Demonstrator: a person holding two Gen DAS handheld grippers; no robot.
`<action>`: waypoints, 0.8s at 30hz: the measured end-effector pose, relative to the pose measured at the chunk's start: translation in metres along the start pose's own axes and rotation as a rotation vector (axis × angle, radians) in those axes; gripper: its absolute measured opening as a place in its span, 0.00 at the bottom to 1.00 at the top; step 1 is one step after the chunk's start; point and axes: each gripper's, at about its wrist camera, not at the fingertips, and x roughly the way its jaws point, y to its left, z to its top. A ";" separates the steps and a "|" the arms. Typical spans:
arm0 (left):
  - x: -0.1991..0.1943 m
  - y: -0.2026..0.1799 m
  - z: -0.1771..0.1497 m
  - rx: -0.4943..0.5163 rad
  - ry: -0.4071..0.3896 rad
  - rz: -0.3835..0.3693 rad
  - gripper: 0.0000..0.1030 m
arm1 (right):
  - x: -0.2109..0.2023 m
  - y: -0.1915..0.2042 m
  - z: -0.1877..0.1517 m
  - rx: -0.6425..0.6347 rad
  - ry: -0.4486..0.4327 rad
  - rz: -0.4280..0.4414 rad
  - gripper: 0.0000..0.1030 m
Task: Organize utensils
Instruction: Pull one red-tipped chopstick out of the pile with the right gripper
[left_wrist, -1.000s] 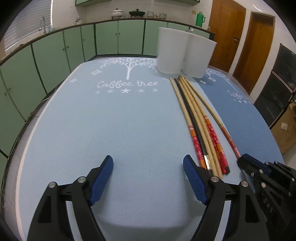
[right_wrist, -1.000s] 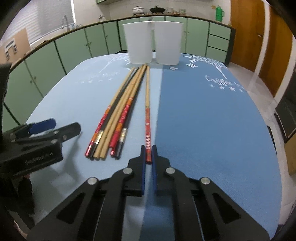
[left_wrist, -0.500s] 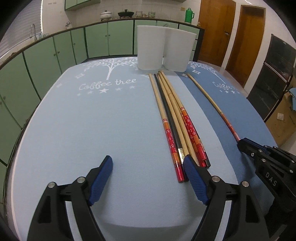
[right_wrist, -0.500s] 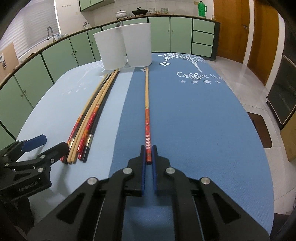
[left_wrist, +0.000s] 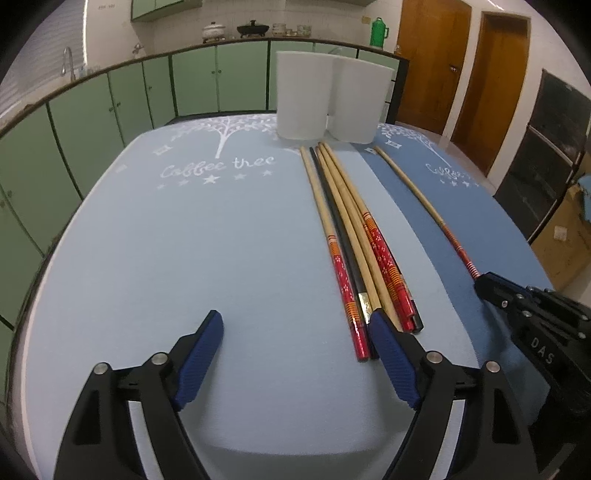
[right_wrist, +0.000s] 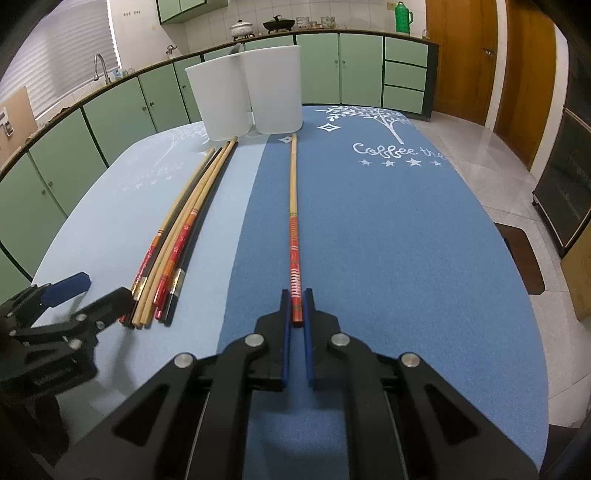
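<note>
A bundle of several long chopsticks (left_wrist: 354, 236) lies on the light blue mat, also in the right wrist view (right_wrist: 177, 236). One single chopstick (right_wrist: 293, 206) with a red patterned end lies on the dark blue mat; it also shows in the left wrist view (left_wrist: 421, 195). My right gripper (right_wrist: 296, 299) is shut on its red end and shows in the left wrist view (left_wrist: 491, 284). My left gripper (left_wrist: 295, 328) is open and empty, its right finger at the bundle's near ends. Two white cups (left_wrist: 303, 99) (left_wrist: 360, 107) stand at the far ends of the chopsticks.
The table carries a light blue mat (left_wrist: 184, 240) and a dark blue mat (right_wrist: 388, 240) side by side. Green cabinets (left_wrist: 110, 103) ring the room, wooden doors (left_wrist: 432, 62) at the right. The floor (right_wrist: 524, 206) drops off past the table's right edge.
The single chopstick has been drawn to the right, away from the bundle, onto the dark blue mat. The left gripper stays open near the bundle's ends.
</note>
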 end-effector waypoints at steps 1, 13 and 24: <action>0.001 0.000 0.001 -0.001 0.001 0.001 0.79 | 0.000 -0.001 0.000 0.001 0.000 0.000 0.06; -0.007 0.013 -0.004 -0.029 -0.019 0.040 0.74 | 0.000 -0.002 0.000 0.001 -0.004 0.006 0.06; -0.005 0.002 -0.005 -0.004 -0.014 0.042 0.50 | 0.000 -0.007 -0.004 -0.011 -0.003 0.051 0.10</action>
